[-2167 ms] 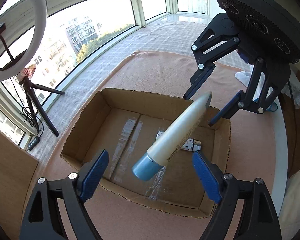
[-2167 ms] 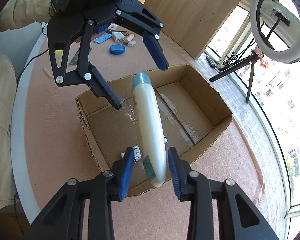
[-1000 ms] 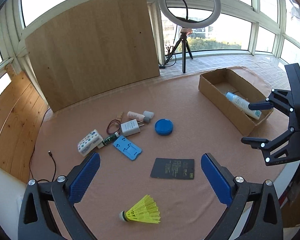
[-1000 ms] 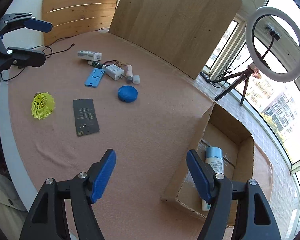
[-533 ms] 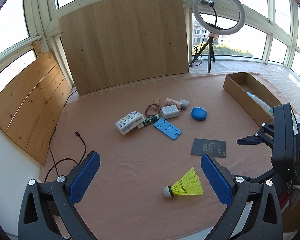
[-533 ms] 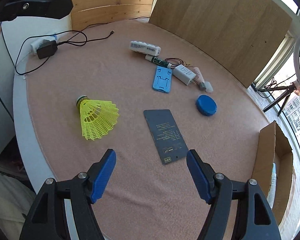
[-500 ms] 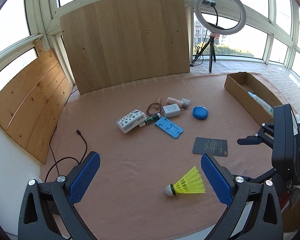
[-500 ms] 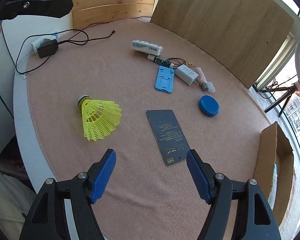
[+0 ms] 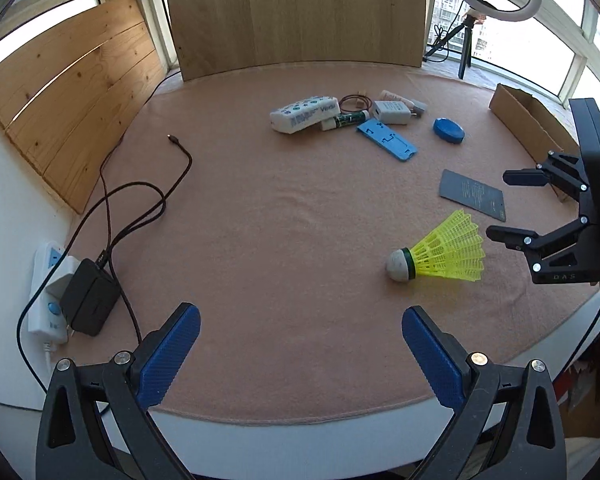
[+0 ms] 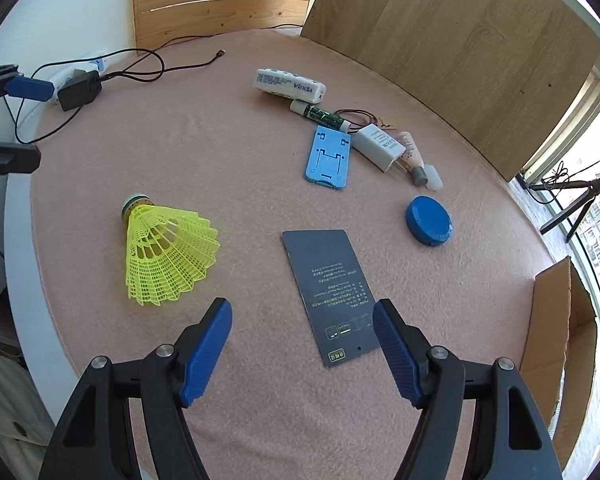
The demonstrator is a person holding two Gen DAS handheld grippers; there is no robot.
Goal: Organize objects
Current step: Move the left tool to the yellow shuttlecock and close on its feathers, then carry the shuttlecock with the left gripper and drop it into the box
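Shuttlecock [image 10: 164,252] in yellow mesh lies on its side on the pink-covered counter [image 10: 220,152], left of centre in the right wrist frame; its long axis runs nearly up and down the picture, cork end toward the upper left, flared skirt toward the lower edge. In the left wrist frame the shuttlecock [image 9: 440,254] sits at right of centre, cork pointing left, skirt opening right.

Just right of it in the right wrist view lies a dark card [image 10: 328,292], flat, its long axis running from upper left to lower right. Above that are a round blue case [image 10: 428,220], a blue phone stand [image 10: 328,158], a white charger [image 10: 378,148], a tissue pack [image 10: 288,85] and a small tube [image 10: 320,116]. A cardboard box [image 10: 556,320] stands at the right edge.

Right gripper [image 10: 302,344] is spread wide and holds nothing, hanging over the near end of the card. Left gripper [image 9: 300,352] is likewise wide apart and empty, above bare counter at the lower edge of its frame.
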